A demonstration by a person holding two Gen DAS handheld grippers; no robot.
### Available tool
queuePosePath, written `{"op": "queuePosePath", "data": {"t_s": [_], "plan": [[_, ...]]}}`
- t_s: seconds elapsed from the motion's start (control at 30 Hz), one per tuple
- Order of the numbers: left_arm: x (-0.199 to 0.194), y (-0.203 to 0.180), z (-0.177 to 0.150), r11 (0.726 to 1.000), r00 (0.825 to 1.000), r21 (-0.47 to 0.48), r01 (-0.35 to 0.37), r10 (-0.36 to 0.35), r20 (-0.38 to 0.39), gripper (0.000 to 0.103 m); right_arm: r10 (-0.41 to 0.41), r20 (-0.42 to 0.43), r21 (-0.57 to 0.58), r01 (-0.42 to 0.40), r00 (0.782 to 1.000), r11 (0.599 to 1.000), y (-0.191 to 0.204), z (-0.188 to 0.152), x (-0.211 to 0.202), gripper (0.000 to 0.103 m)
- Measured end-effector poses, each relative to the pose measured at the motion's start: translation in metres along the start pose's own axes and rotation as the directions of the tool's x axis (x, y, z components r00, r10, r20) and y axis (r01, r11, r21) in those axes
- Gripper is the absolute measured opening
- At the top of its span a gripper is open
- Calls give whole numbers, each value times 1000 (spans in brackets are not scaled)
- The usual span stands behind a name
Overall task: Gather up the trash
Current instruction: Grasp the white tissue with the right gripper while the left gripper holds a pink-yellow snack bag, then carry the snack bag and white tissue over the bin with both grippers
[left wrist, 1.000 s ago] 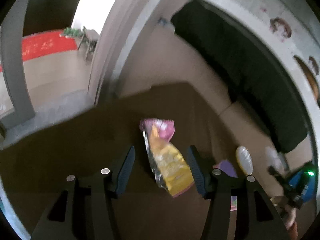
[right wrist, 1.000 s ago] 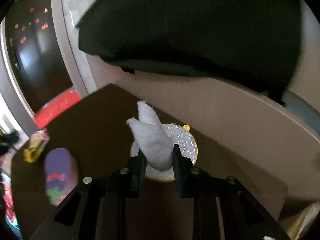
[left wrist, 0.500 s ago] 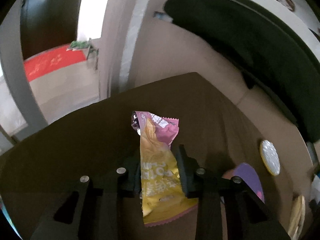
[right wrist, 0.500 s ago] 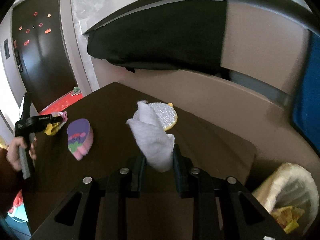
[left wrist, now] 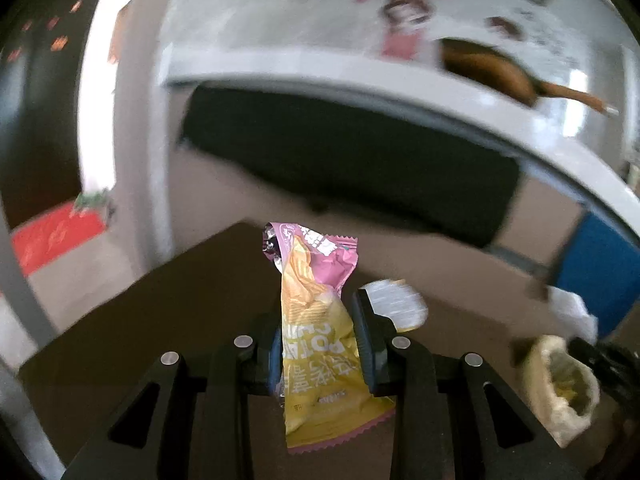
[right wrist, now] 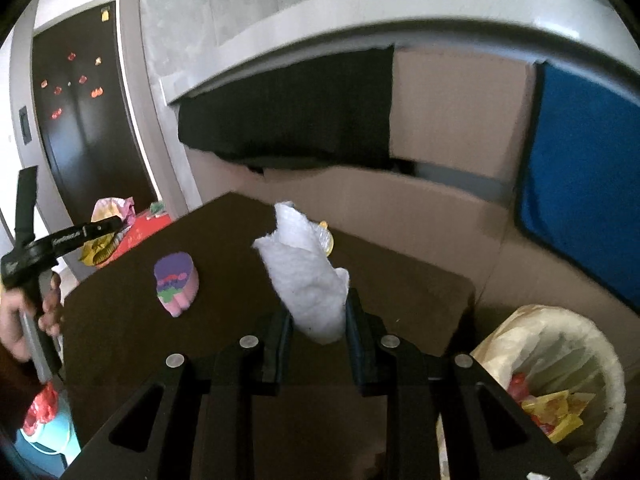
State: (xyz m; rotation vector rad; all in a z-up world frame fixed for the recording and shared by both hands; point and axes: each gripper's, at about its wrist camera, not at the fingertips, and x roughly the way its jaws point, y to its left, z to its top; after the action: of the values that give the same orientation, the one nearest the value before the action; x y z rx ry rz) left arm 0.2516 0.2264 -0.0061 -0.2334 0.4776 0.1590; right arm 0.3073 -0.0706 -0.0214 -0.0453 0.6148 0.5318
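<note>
My left gripper is shut on a yellow and pink chip wrapper and holds it above the dark brown table. In the right wrist view that left gripper appears at the far left in a person's hand, with the chip wrapper in it. My right gripper is shut on a crumpled white tissue, lifted over the table. A lined trash bin with wrappers inside stands low at the right, beyond the table's corner. The bin also shows in the left wrist view.
A purple and pink sponge-like block lies on the table at the left. A silver round disc lies behind the left fingers. Cardboard panels, a black cloth and a blue cloth line the back wall.
The left gripper closed on the chip wrapper and lifted it off the table, swinging right toward the bin. The right gripper carried the tissue up and toward the bin.
</note>
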Motion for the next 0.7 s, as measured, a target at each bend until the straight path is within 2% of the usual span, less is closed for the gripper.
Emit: {"op": "queuePosePath", "data": {"t_s": [0.2, 0.33, 0.47, 0.7], "plan": [[-37, -80, 13, 987, 986, 90, 132, -140, 88, 31, -41, 87, -33, 44, 995, 998, -4, 13, -47, 22], [-57, -125, 11, 973, 973, 168, 158, -182, 142, 31, -69, 138, -31, 74, 988, 997, -13, 17, -78, 22], [-64, -159, 6, 956, 960, 181, 230, -253, 118, 31, -112, 189, -18, 117, 976, 993, -26, 19, -112, 22], [-78, -206, -4, 924, 936, 239, 300, -333, 112, 32, -180, 247, -7, 187, 952, 982, -48, 18, -156, 22]]}}
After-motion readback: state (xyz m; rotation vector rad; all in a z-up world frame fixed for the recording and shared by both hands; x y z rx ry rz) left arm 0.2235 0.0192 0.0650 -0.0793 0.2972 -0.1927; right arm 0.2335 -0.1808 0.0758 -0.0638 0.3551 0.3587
